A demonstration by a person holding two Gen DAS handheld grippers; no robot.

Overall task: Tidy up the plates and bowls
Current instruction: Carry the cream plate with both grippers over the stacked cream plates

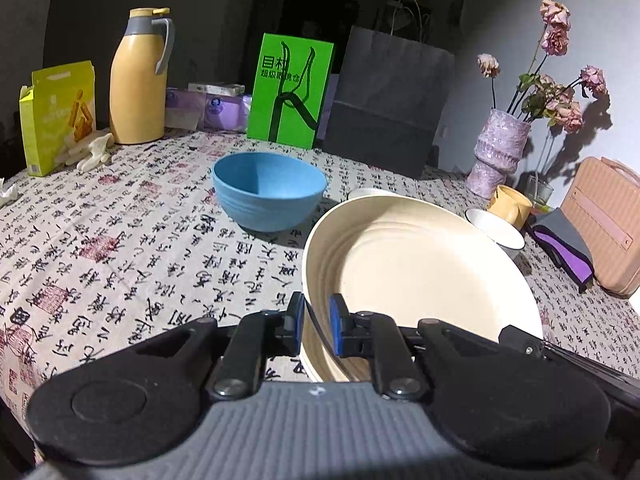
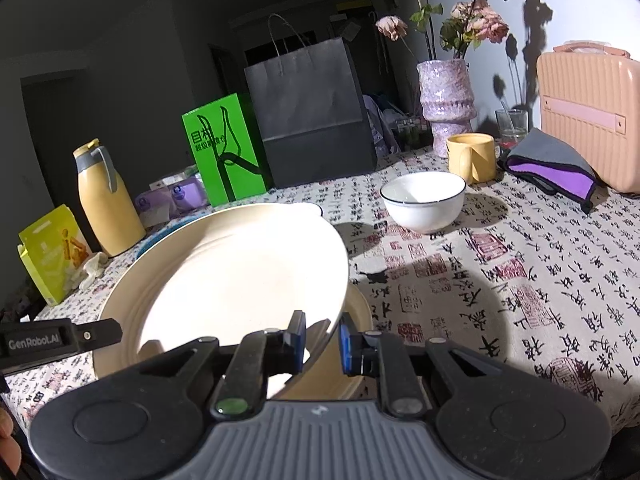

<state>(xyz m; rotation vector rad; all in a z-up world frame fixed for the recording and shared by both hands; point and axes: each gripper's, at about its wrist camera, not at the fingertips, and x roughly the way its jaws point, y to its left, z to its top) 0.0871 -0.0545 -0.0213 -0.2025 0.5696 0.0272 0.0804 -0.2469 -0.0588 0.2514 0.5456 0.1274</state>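
On a table (image 1: 120, 248) under a calligraphy-print cloth in a dim room, one cream plate (image 1: 420, 264) is carried tilted above a second cream plate (image 2: 356, 344) at 6 o'clock, probably to stack it. The left tool (image 1: 316, 330) and right tool (image 2: 322, 342), nearly closed, each pinch an opposite rim to share its load. Beyond wait one blue bowl (image 1: 268, 188) at 11 o'clock and one white bowl (image 2: 423, 200) at 1 o'clock.

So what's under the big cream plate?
Another cream plate lies on the tablecloth below the lifted cream plate. Only its edge peeks out; the rest is covered, so anything beneath stays hidden.
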